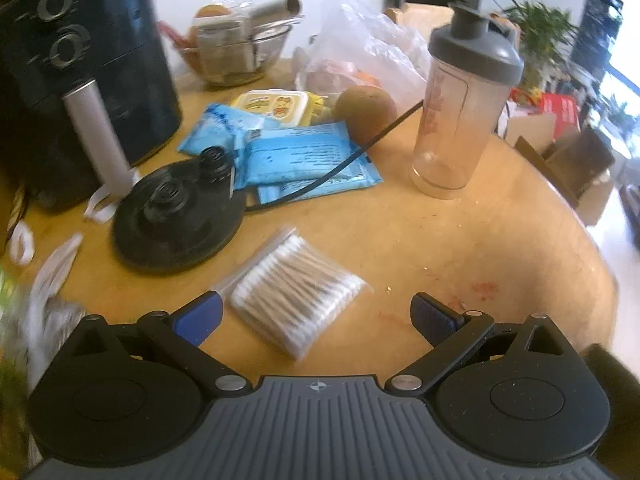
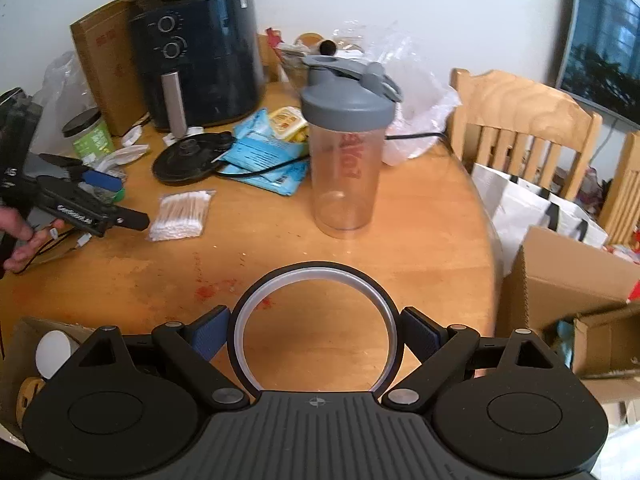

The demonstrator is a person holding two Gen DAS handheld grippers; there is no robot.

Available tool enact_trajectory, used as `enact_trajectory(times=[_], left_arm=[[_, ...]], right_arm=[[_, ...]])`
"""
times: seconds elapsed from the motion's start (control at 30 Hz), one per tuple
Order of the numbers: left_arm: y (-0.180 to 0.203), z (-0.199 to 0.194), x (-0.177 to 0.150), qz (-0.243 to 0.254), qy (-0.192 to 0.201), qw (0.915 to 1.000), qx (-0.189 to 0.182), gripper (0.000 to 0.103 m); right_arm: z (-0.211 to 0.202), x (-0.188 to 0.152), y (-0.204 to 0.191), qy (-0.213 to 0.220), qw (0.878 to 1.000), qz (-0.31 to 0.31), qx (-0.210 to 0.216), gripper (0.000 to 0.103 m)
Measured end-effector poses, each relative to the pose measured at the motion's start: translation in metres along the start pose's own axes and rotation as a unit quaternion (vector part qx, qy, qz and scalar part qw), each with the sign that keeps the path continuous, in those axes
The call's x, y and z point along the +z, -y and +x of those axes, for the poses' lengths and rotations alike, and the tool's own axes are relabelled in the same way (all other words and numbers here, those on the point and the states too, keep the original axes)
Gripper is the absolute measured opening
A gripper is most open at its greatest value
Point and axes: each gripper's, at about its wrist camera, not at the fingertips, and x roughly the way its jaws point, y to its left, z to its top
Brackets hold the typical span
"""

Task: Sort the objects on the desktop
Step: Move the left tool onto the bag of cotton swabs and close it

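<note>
While held, black ring (image 2: 316, 328) with clear liner

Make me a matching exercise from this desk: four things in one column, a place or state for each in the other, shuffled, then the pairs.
Things:
1. ring
2. cotton swab bag
3. shaker bottle
4. left gripper

Places or states:
A. upright, lid on
B. clamped in the right gripper
C. lying flat on the table
D. open, holding nothing

Pairs: 1-B, 2-C, 3-A, 4-D
</note>
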Motion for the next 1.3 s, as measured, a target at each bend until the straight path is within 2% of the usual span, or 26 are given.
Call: enact_trajectory(times=[0.27, 0.37, 0.4, 0.43, 0.5, 0.8, 0.93, 1.1, 1.3], left_arm=[[-0.003, 0.039, 0.009, 0.074, -0.015, 0.9971, -0.013, 0.102], [-0.006, 0.052, 0.009, 0.087, -0.032, 0.9952, -0.03, 0.102], [-0.006, 0.056, 0.009, 0.092, -0.038, 0.9946, -0.032, 0.101], [-0.007, 0.06, 0.008, 0.097, -0.044, 0.9939, -0.028, 0.093], [-0.007, 0.067, 0.006, 0.103, -0.057, 0.9929, -0.018, 0.09], [-0.004, 0.055, 0.0, 0.037, -0.08, 0.9956, -0.032, 0.09], [0.006, 0.051, -0.002, 0.03, -0.085, 0.9959, -0.009, 0.09], [0.0, 0.055, 0.01, -0.015, -0.067, 0.9977, 0.001, 0.09], [-0.012, 0.074, 0.01, -0.04, -0.087, 0.9955, 0.001, 0.09]], right_arm=[[-0.006, -0.015, 0.012, -0.008, 0.999, 0.025, -0.022, 0.092], [-0.009, -0.021, 0.017, -0.011, 0.999, 0.035, -0.031, 0.092], [-0.01, -0.022, 0.018, -0.012, 0.999, 0.038, -0.033, 0.092], [-0.011, -0.024, 0.02, -0.013, 0.998, 0.041, -0.035, 0.092], [-0.012, -0.026, 0.022, -0.014, 0.998, 0.044, -0.038, 0.092], [-0.011, -0.03, 0.028, -0.017, 0.998, 0.053, -0.039, 0.092], [-0.01, -0.028, 0.028, -0.015, 0.998, 0.048, -0.034, 0.092], [-0.008, -0.024, 0.026, -0.015, 0.999, 0.04, -0.028, 0.092], [-0.01, -0.024, 0.021, -0.014, 0.999, 0.032, -0.025, 0.092]])
